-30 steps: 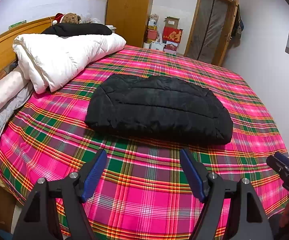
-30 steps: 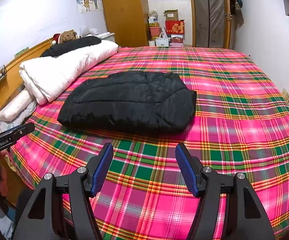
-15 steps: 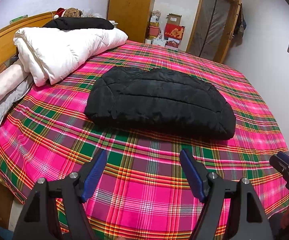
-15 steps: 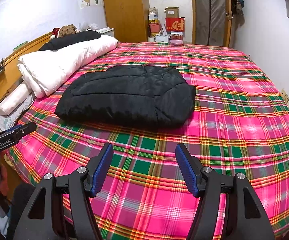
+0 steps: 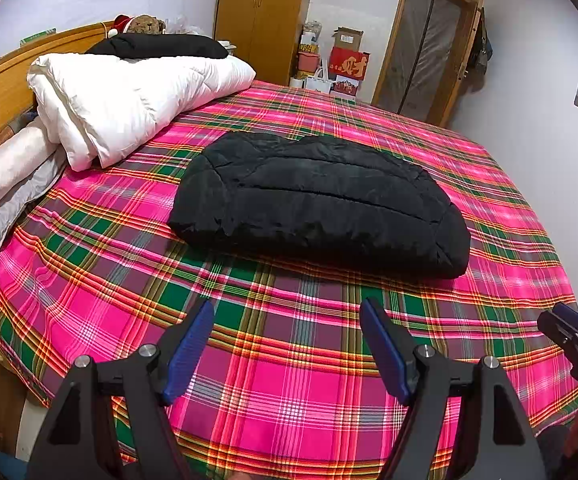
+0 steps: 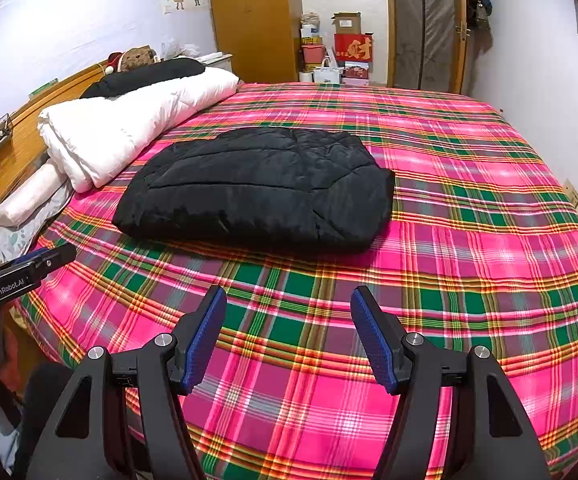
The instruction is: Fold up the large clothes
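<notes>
1. A black quilted jacket (image 5: 321, 200) lies folded into a compact bundle near the middle of the bed (image 5: 281, 380), resting flat on the pink, green and orange plaid bedspread.
2. In the right wrist view the same jacket (image 6: 257, 184) sits ahead and slightly left of centre, with its stitched panels facing up and its thick folded edge toward the camera.
3. The left gripper (image 5: 287, 344) hangs above the near part of the bedspread with its blue-padded fingers (image 5: 189, 352) spread wide, holding nothing and well short of the jacket.
4. The right gripper (image 6: 287, 332) is likewise spread apart over the plaid, gripping nothing, with the jacket a clear stretch beyond its tips.
5. Each gripper shows at the edge of the other's view: the right one at the lower right of the left wrist view, the left one at the far left of the right wrist view.
6. A rolled white duvet (image 5: 129, 96) lies along the head of the bed, apart from the jacket, with a dark pillow (image 5: 161, 46) behind it and a pale bolster (image 5: 5, 172) beside it.
7. A teddy bear (image 5: 145, 24) sits against the wooden headboard (image 5: 5, 92).
8. Past the bed stand a wooden wardrobe (image 6: 253, 20), a red box (image 6: 353, 48) among stacked goods, and a door (image 5: 429, 44).
</notes>
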Action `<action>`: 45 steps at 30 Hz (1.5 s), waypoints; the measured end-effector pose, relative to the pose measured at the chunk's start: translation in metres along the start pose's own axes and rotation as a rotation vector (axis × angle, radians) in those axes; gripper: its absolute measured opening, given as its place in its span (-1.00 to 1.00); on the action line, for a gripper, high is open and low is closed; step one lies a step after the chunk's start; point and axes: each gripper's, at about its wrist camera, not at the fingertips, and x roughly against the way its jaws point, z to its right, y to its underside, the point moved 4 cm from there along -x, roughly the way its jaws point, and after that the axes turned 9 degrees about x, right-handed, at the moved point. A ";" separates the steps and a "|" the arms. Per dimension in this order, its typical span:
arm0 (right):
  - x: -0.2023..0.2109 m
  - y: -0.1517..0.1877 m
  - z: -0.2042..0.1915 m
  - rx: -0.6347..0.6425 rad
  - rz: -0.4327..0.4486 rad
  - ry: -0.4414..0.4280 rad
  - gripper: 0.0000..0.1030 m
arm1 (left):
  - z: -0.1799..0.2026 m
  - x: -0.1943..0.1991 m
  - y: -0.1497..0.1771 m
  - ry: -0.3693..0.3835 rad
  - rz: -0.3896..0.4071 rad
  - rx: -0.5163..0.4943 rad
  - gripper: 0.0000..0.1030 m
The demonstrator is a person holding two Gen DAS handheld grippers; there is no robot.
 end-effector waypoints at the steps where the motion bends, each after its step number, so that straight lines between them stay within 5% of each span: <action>1: 0.000 0.000 0.000 0.000 0.000 -0.001 0.26 | 0.000 0.000 0.000 0.001 0.000 0.000 0.49; 45: -0.006 0.003 0.000 -0.015 -0.015 -0.003 0.26 | 0.005 0.008 -0.002 -0.008 0.032 0.000 0.49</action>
